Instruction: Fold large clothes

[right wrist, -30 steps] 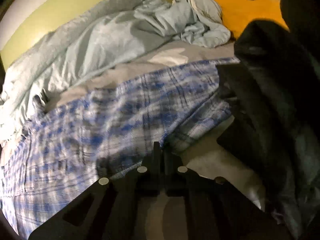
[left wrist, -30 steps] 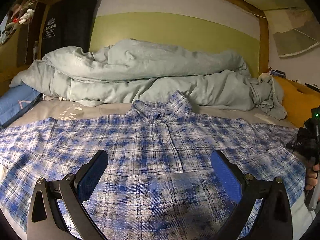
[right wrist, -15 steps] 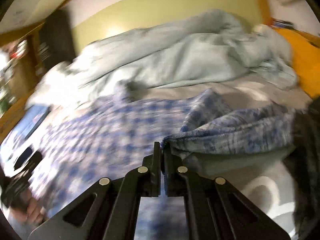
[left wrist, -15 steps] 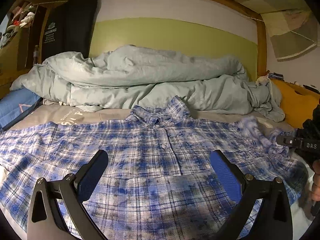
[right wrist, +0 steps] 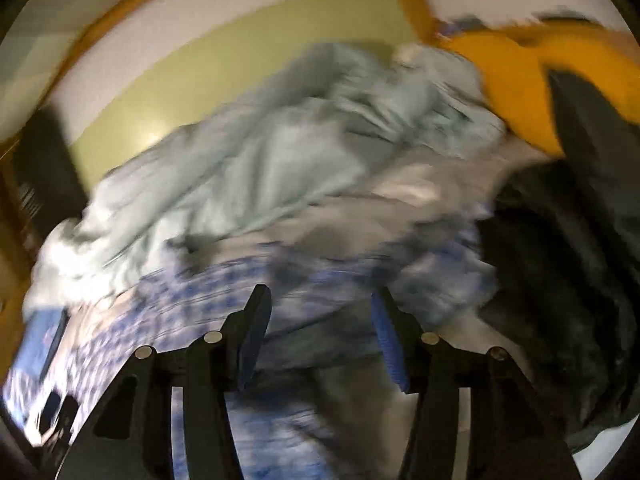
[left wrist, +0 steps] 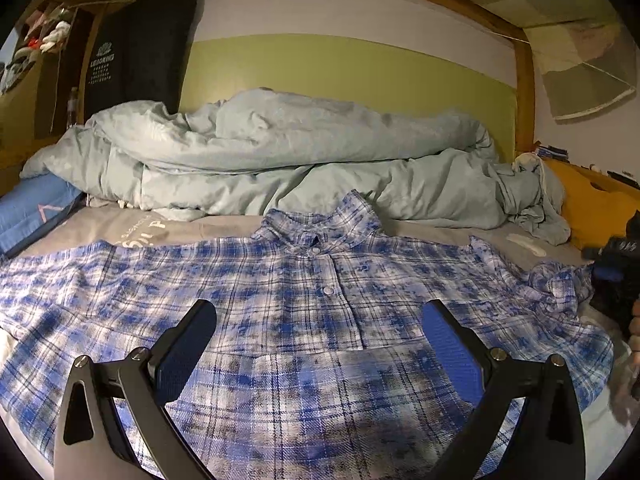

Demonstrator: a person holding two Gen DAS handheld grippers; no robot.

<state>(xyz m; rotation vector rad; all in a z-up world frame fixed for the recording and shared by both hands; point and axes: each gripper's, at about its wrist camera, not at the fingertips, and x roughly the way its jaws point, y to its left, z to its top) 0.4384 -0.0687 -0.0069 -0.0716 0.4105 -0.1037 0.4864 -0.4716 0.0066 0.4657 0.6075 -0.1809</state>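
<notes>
A blue and white plaid shirt (left wrist: 280,320) lies spread front-up across the bed, collar toward the duvet. Its right sleeve (left wrist: 556,284) is bunched and folded inward near the shirt's right edge. My left gripper (left wrist: 318,344) hovers over the shirt's lower front, open, nothing between its blue pads. In the blurred right wrist view my right gripper (right wrist: 318,336) is above the shirt's (right wrist: 224,292) right side; its jaws are opening and nothing is pinched between them. The right gripper's body (left wrist: 612,264) shows at the far right of the left wrist view.
A crumpled pale green duvet (left wrist: 280,160) lies behind the shirt along the headboard. An orange pillow (left wrist: 592,208) sits at the right, a blue one (left wrist: 32,212) at the left. A dark garment (right wrist: 560,280) lies to the right of the shirt. Grey sheet (left wrist: 120,228) shows beyond the collar.
My right gripper, shut on the right sleeve, carried it inward, then opened and let it go; the sleeve now lies bunched on the shirt. The left gripper stayed put.
</notes>
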